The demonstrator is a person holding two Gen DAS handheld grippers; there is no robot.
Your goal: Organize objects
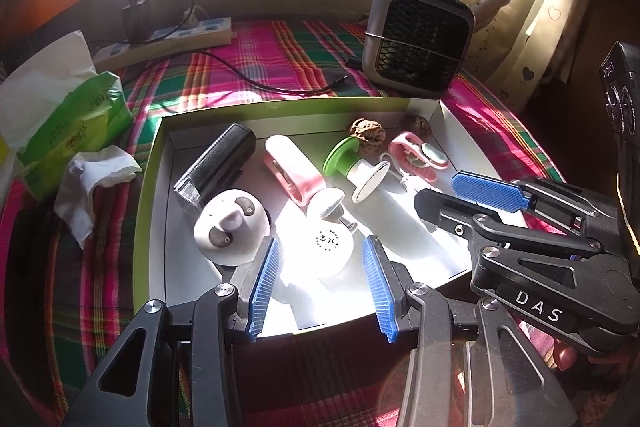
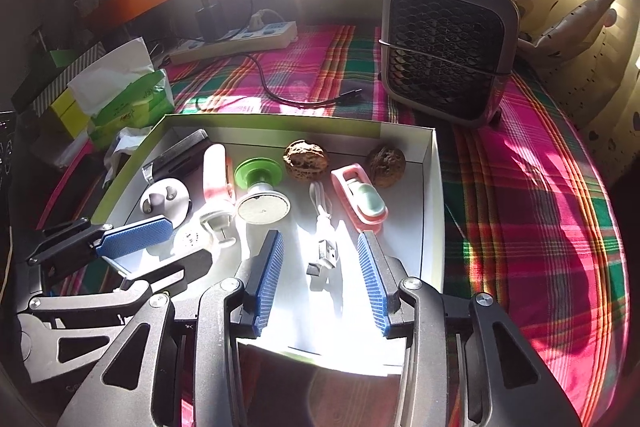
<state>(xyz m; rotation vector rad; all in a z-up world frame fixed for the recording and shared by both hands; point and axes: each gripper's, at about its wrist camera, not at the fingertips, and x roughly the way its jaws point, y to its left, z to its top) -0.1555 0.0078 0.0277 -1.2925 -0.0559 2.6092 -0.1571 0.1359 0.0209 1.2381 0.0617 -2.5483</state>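
Jaws of the left gripper (image 1: 322, 279) stand apart, pads clear of everything; a white round disc with printed lettering (image 1: 330, 241) lies in the gap, untouched. Jaws of the right gripper (image 2: 320, 277) likewise stand apart, with a white USB cable (image 2: 324, 227) lying loose between them, its plug nearest the pads.

Contents of the white box with green rim (image 2: 434, 187), listed outward from the left jaws:
- white earbud case (image 1: 232, 227), open, just left of the left pad;
- small white knobbed piece (image 1: 330, 205), just beyond the disc;
- black cylindrical device (image 1: 224, 159), further left and back;
- pink-and-white tube (image 1: 292, 167), beyond the disc;
- green-and-white spool (image 1: 352, 163), tilted on its side.

Outward from the right jaws:
- pink case with pale green insert (image 2: 360, 199), just ahead of the right pad;
- two walnuts (image 2: 306, 161) at the far wall, well apart from the pads.

Outside the box, on a plaid cloth (image 2: 540, 207): grey fan heater (image 2: 448, 51), power strip (image 2: 240, 37), green tissue pack (image 1: 76, 123).
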